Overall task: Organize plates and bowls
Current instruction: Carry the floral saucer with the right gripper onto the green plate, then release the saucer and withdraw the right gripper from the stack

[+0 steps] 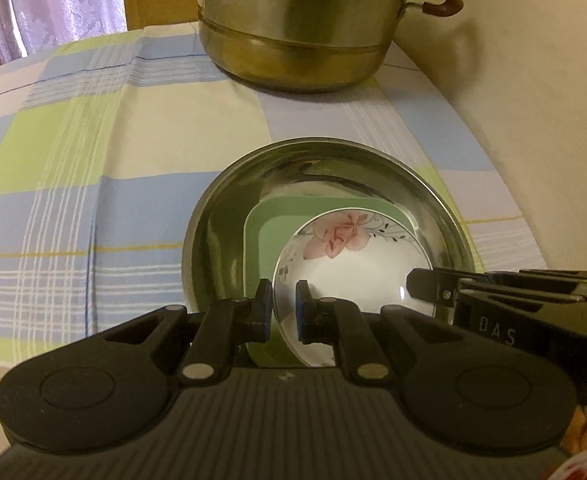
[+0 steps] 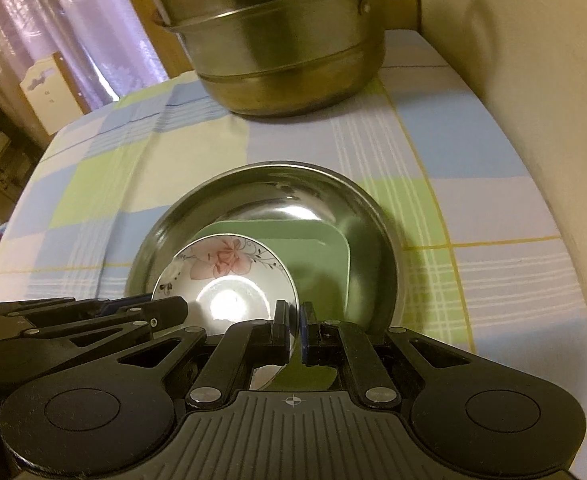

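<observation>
A white bowl with a pink flower (image 1: 353,256) (image 2: 229,280) sits on a green square plate (image 1: 269,232) (image 2: 321,256), which lies in a round steel plate (image 1: 229,200) (image 2: 357,216). My left gripper (image 1: 284,312) straddles the bowl's left rim, its jaws close around it. My right gripper (image 2: 293,332) straddles the bowl's right rim the same way. Each gripper shows from the side in the other view: the right gripper in the left wrist view (image 1: 445,284), the left gripper in the right wrist view (image 2: 165,308).
A large steel steamer pot (image 1: 305,28) (image 2: 281,48) stands at the back of the checked tablecloth (image 1: 93,184) (image 2: 453,184). A cream wall (image 1: 533,100) runs along the right. Curtains (image 1: 53,4) hang at the back left.
</observation>
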### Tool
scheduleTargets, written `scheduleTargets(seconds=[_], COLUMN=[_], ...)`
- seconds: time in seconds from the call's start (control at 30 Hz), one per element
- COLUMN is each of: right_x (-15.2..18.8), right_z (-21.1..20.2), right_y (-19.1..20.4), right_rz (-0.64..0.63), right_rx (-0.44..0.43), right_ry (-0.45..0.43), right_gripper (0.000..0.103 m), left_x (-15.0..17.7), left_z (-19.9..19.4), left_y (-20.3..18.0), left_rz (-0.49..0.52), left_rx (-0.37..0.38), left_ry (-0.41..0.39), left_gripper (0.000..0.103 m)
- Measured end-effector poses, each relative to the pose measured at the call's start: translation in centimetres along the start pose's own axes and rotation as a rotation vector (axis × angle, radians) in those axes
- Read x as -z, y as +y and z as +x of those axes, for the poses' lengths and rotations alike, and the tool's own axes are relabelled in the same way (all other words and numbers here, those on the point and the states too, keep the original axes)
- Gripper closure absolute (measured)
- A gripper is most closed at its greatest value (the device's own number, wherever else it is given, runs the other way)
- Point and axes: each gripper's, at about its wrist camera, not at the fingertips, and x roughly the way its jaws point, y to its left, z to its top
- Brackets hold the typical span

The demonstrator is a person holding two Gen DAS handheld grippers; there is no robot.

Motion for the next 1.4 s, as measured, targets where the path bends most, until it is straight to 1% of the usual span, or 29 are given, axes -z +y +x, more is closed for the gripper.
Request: scheduleTargets(seconds=[0.23, 0.4, 0.47, 0.53, 0.67, 0.7, 0.73, 0.77, 0.83, 0.93, 1.07, 1.23, 1.4], right_x=[-0.5, -0.5, -0.4, -0.4, -0.5, -0.5, -0.4, -0.4, -0.1, 0.5, 2.1, 4.3, 6.9], right_z=[1.8, 2.4, 2.4, 2.4, 1.5, 1.0, 0.5, -0.1, -1.3, -3.3, -5.8, -8.4, -10.9], right_y=[-0.6, -0.6, -0.5, -0.6, -0.5, -0.4, -0.2, -0.2, 0.0, 0.3, 0.8, 1.9, 3.0], right_rz=[0.026, 0.037, 0.043, 0.060, 0.071, 0.063, 0.057, 0.055, 0.064, 0.081, 0.107, 0.098, 0.071], right_rx=[0.027, 0.048, 0.050, 0.060, 0.076, 0.082, 0.086, 0.087, 0.082, 0.072, 0.058, 0.029, -0.002], right_ry=[0.023, 0.024, 0.019, 0.006, -0.047, -0.069, -0.086, -0.101, -0.134, -0.174, -0.195, -0.205, -0.192], right_gripper=[0.098, 0.098, 0.098, 0.098, 0.096, 0.094, 0.084, 0.067, 0.050, 0.048, 0.047, 0.046, 0.045], left_x=[-0.8, -1.1, -1.2, -1.4, -1.7, -1.7, -1.8, -1.8, -1.7, -1.5, 0.1, 2.7, 5.5], left_z=[2.3, 3.2, 3.4, 3.6, 3.1, 2.9, 2.5, 2.1, 1.1, -0.7, -3.9, -8.1, -11.8], left_y=[0.1, 0.4, 0.7, 1.0, 1.1, 1.2, 1.3, 1.4, 1.5, 1.5, 1.4, 1.5, 1.4], left_rz=[0.012, 0.017, 0.007, -0.007, -0.001, 0.002, 0.003, 0.003, 0.008, 0.036, 0.073, 0.105, 0.093], left_rx=[0.008, 0.020, 0.028, 0.053, 0.066, 0.068, 0.071, 0.076, 0.088, 0.089, 0.075, 0.064, 0.040], left_ry=[0.040, 0.053, 0.059, 0.070, 0.049, 0.042, 0.035, 0.028, 0.008, -0.020, -0.049, -0.096, -0.123], left_gripper=[0.093, 0.093, 0.093, 0.092, 0.092, 0.091, 0.091, 0.090, 0.090, 0.090, 0.090, 0.090, 0.089])
